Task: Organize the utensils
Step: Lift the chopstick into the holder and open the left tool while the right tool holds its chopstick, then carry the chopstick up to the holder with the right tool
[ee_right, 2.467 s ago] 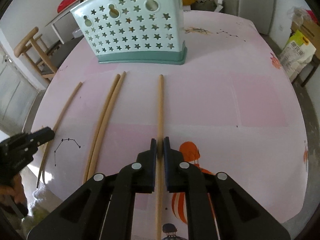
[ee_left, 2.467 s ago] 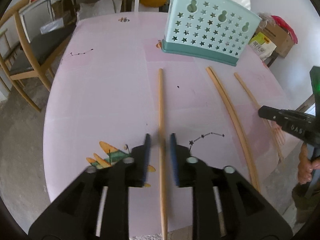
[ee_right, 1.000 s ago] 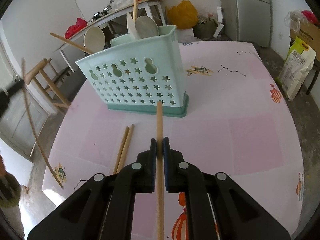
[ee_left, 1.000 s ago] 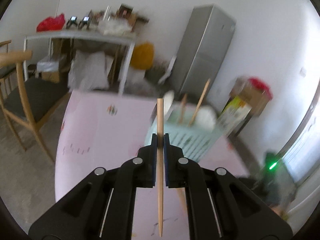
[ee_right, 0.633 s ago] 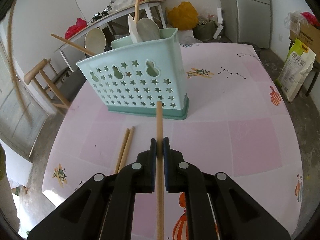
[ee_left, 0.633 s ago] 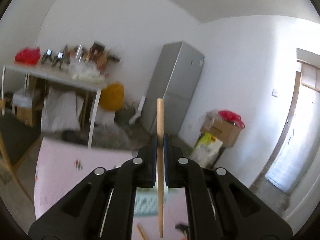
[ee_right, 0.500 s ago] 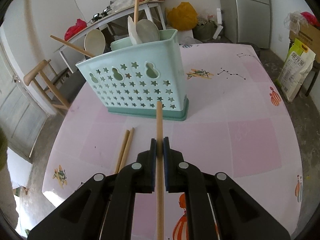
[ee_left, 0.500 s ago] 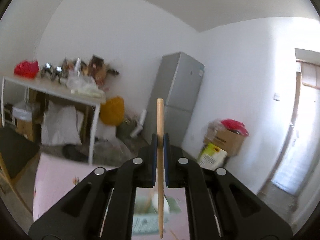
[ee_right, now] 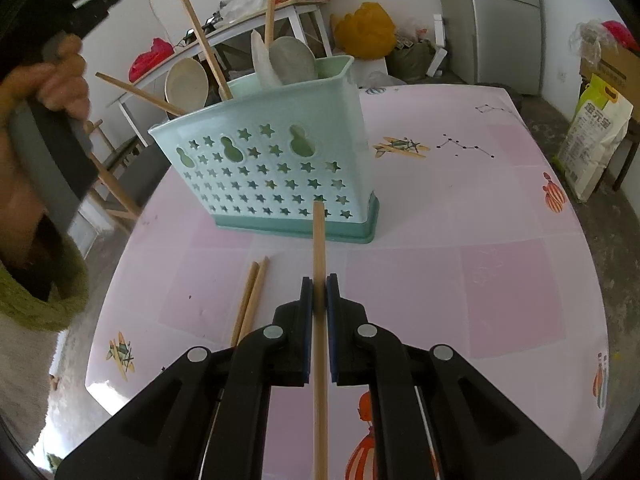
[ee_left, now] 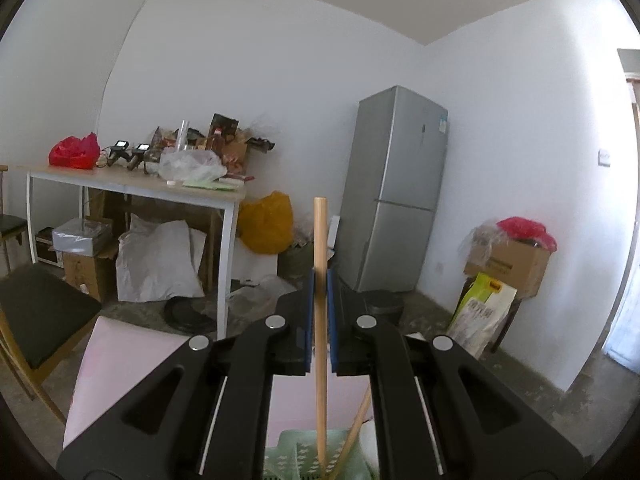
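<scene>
Your left tongs (ee_left: pixel 320 280) are clenched on a wooden chopstick (ee_left: pixel 320 320), which runs up the middle of the left wrist view; its lower tip sits at the bottom edge of the frame, over the mint-green utensil holder (ee_left: pixel 296 456), with a second stick (ee_left: pixel 356 424) leaning out of the holder just to its right. The pink bench (ee_left: pixel 120 368) shows at the lower left, and past it, in the upper half of the frame, stand a cluttered side table (ee_left: pixel 132 184) and a grey fridge (ee_left: pixel 396 192).

Your right tongs (ee_right: pixel 319 284) are clenched on another chopstick (ee_right: pixel 319 248), held low in the centre of the right wrist view above the bench (ee_right: pixel 480 240), its far tip pointing at the base of the holder (ee_right: pixel 272 168). Just left of the tongs a pair of chopsticks (ee_right: pixel 250 300) lies side by side on the bench. In the centre, the holder stands upright with pale spoons (ee_right: pixel 288 58) and several sticks rising from it. At the upper left of that frame your left hand (ee_right: pixel 44 80) grips the other tool's handle, and its chopstick (ee_right: pixel 200 32) slants down into the holder's top.
</scene>
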